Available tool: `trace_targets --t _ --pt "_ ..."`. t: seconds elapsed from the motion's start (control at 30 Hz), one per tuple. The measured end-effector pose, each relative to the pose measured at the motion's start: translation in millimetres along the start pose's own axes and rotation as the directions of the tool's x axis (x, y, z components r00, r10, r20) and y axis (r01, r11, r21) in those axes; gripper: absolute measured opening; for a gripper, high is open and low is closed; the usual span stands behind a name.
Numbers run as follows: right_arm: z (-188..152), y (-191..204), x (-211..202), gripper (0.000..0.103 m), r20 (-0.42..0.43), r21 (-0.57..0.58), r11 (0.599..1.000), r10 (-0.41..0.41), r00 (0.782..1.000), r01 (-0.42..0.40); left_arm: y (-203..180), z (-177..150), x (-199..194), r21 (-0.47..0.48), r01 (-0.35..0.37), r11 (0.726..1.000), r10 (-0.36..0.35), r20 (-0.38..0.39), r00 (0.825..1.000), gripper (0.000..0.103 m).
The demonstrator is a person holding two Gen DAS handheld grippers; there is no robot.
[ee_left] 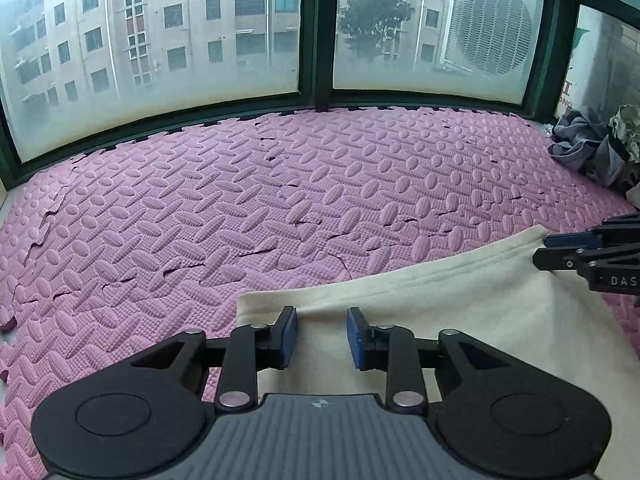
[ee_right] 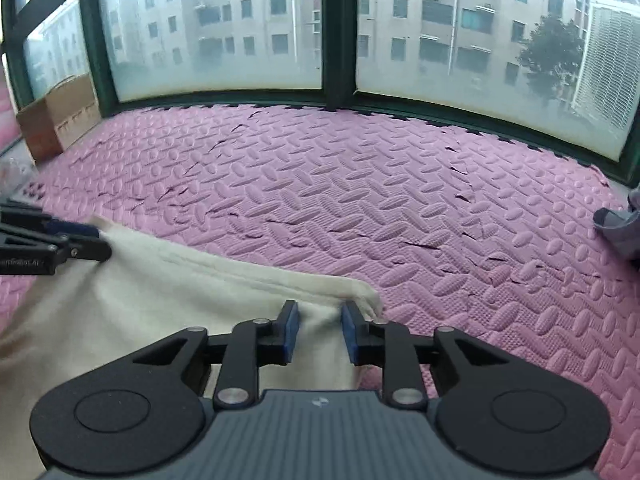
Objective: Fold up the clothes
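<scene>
Cream cloth [ee_left: 460, 320] lies on pink mat [ee_left: 240, 208], hem edge between both tools. Left gripper [ee_left: 322, 338]: jaws part open, cloth between, pads not pressing. Right gripper [ee_right: 316, 334]: same, narrower gap, at the cloth's corner. Beyond the mat: green-framed window [ee_left: 318, 32]. Clothes pile [ee_left: 592, 148] at mat's right edge, box [ee_right: 60, 116] at left.

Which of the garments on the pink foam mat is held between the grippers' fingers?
The cream fabric garment, spread flat near both grippers. The grey-blue crumpled clothes lie in a heap far off by the window, untouched.
</scene>
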State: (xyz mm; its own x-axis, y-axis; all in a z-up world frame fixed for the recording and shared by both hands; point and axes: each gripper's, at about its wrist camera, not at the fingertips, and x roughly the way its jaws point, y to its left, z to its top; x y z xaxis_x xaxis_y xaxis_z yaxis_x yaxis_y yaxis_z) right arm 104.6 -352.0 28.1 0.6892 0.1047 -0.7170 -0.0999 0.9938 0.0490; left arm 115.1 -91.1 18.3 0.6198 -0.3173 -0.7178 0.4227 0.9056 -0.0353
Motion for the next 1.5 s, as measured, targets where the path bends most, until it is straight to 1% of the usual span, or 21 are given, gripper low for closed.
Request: trace_targets --t 0.07,0.13,0.17,0.2,0.27,0.4,0.47,0.57,0.6,0.73,0.77,0.8,0.83,0.87,0.9,1.0,1.1,1.17,1.27,1.37,1.5 --pt "1 1 -10 0.025 0.006 -0.001 1.0 0.004 1.0 -0.004 -1 0 -4 0.007 0.0 1.0 0.0 -0.005 1.0 0.031" --pt "-1 6 -21 0.027 0.007 -0.038 0.999 0.027 1.0 -0.026 -4 -2 -12 0.026 -0.006 1.0 0.006 -0.001 1.0 0.035" --pt "-2 10 -27 0.028 0.004 -0.052 0.998 0.039 0.999 -0.039 -6 -3 -18 0.036 -0.009 0.999 0.009 0.005 1.0 0.04" --pt "-5 14 -32 0.029 0.001 -0.071 0.996 0.048 0.999 -0.048 -8 -4 -23 0.045 -0.013 0.999 0.012 0.01 1.0 0.043" --pt "-13 24 -42 0.031 -0.016 -0.104 0.992 0.07 0.997 -0.071 -13 -8 -38 0.07 -0.008 0.998 0.007 0.024 1.0 0.043" --pt "-40 40 -60 0.032 -0.062 -0.152 0.982 0.107 0.992 -0.115 -27 -20 -66 0.123 -0.004 0.992 0.0 0.027 1.0 0.044" --pt "-53 49 -71 0.035 -0.078 -0.175 0.975 0.122 0.99 -0.134 -35 -30 -79 0.154 0.004 0.988 -0.007 0.024 1.0 0.045" --pt "-74 63 -88 0.035 -0.097 -0.215 0.964 0.137 0.986 -0.155 -47 -47 -99 0.179 0.017 0.984 -0.021 0.023 1.0 0.045" --pt "-81 67 -94 0.037 -0.098 -0.227 0.961 0.142 0.985 -0.161 -51 -53 -106 0.181 0.025 0.983 -0.03 0.024 0.999 0.045" --pt "-108 86 -121 0.039 -0.099 -0.266 0.945 0.168 0.981 -0.189 -73 -86 -129 0.216 0.052 0.975 -0.058 0.021 0.998 0.046" --pt "-115 90 -128 0.042 -0.096 -0.28 0.941 0.17 0.981 -0.191 -79 -95 -134 0.23 0.06 0.971 -0.067 0.02 0.998 0.046" --pt "-123 94 -135 0.048 -0.094 -0.293 0.936 0.174 0.98 -0.194 -84 -103 -140 0.24 0.071 0.968 -0.078 0.022 0.997 0.046" --pt "-130 98 -141 0.05 -0.092 -0.302 0.933 0.178 0.98 -0.197 -90 -112 -147 0.248 0.087 0.965 -0.096 0.022 0.995 0.046" --pt "-137 100 -147 0.051 -0.09 -0.309 0.93 0.181 0.979 -0.201 -94 -120 -152 0.257 0.098 0.962 -0.106 0.017 0.994 0.047" --pt "-143 103 -153 0.051 -0.084 -0.315 0.928 0.181 0.98 -0.198 -100 -128 -156 0.276 0.093 0.957 -0.103 0.022 0.994 0.047" --pt "-156 104 -170 0.051 -0.058 -0.306 0.935 0.168 0.984 -0.178 -112 -146 -166 0.326 0.087 0.941 -0.103 0.032 0.994 0.05" --pt "-160 90 -186 0.051 -0.033 -0.217 0.961 0.168 0.985 -0.171 -120 -154 -169 0.361 0.096 0.928 -0.112 0.025 0.993 0.05" --pt "-162 76 -196 0.051 -0.008 -0.153 0.979 0.138 0.99 -0.137 -122 -153 -172 0.359 0.107 0.927 -0.125 0.026 0.992 0.05" --pt "-165 52 -207 0.051 0.017 -0.054 0.996 0.076 0.997 -0.075 -126 -145 -176 0.351 0.122 0.929 -0.148 0.051 0.988 0.05" --pt "-170 28 -211 0.052 0.029 0.014 1.0 -0.029 0.999 0.028 -132 -135 -176 0.328 0.158 0.931 -0.187 0.059 0.981 0.05" --pt "-177 -9 -214 0.052 0.025 0.12 0.979 -0.171 0.985 0.167 -149 -131 -170 0.312 0.206 0.928 -0.231 0.046 0.972 0.05"
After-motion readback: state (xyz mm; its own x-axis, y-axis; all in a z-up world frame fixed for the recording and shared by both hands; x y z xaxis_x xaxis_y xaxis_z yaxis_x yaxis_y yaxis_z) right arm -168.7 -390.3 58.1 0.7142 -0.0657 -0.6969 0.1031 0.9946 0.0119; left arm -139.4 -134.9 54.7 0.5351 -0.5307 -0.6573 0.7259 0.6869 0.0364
